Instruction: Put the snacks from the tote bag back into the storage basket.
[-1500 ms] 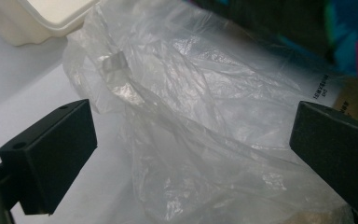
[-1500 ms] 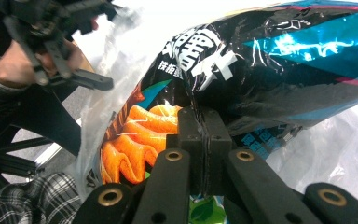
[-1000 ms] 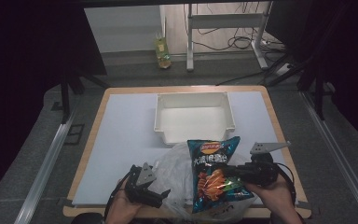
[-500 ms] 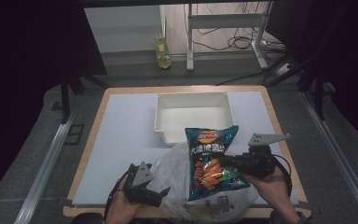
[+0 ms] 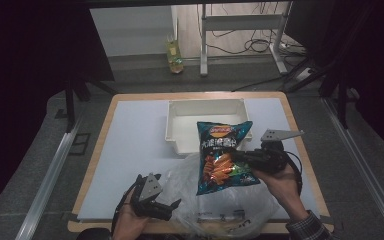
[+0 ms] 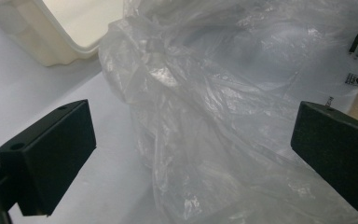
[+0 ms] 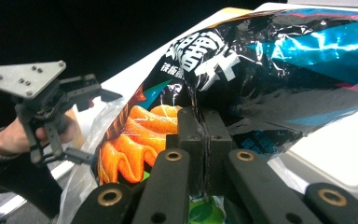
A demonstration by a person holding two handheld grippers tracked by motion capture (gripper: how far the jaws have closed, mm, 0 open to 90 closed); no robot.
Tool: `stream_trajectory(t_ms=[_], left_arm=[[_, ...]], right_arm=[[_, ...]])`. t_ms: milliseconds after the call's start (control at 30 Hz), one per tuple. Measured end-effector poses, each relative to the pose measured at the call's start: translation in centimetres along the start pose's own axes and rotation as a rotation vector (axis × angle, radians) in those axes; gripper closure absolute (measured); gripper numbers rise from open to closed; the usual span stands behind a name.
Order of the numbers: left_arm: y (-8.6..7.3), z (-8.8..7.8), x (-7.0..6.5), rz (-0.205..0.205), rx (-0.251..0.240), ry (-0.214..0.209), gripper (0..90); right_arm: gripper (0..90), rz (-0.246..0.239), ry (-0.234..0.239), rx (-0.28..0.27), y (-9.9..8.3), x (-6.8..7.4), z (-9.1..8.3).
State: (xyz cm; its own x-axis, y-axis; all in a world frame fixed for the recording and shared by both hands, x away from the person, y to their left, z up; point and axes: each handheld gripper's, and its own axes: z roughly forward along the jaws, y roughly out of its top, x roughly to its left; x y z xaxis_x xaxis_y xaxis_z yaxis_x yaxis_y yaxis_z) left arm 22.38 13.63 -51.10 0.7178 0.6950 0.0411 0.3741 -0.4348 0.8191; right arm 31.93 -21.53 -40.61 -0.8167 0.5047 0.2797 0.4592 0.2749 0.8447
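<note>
The chip bag (image 5: 223, 156) hangs above the clear plastic bag (image 5: 215, 200), its top edge over the white bin (image 5: 180, 125). Your right gripper (image 5: 242, 157) is clamped on its side. Your left gripper (image 5: 167, 207) rests with jaws apart beside the plastic. Carry it level, clear the bin's rim, then let go.

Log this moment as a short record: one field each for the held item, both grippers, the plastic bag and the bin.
held item: chip bag, lifted clear of the table
right gripper: shut on the chip bag's edge
left gripper: open, jaws on either side of the clear plastic bag, pads not pressing it
clear plastic bag: crumpled on the white table, near edge
bin: white, nothing seen inside; chip bag's top overlaps it in the high view
</note>
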Motion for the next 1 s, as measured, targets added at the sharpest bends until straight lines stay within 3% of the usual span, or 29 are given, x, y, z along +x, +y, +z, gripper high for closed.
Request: stream_trajectory(t_ms=[700, 1000], left_arm=[[-0.2, 0.0, 0.4, -0.015, -0.001, -0.003, 0.0], [-0.2, 0.1, 0.3, -0.01, 0.0, -0.007, 0.0]], right_arm=[[88.5, -0.006, -0.037, -0.065, 3.2, -2.6, 3.5], [88.6, -0.046, -0.06, -0.075, 4.6, -3.5, 4.9]])
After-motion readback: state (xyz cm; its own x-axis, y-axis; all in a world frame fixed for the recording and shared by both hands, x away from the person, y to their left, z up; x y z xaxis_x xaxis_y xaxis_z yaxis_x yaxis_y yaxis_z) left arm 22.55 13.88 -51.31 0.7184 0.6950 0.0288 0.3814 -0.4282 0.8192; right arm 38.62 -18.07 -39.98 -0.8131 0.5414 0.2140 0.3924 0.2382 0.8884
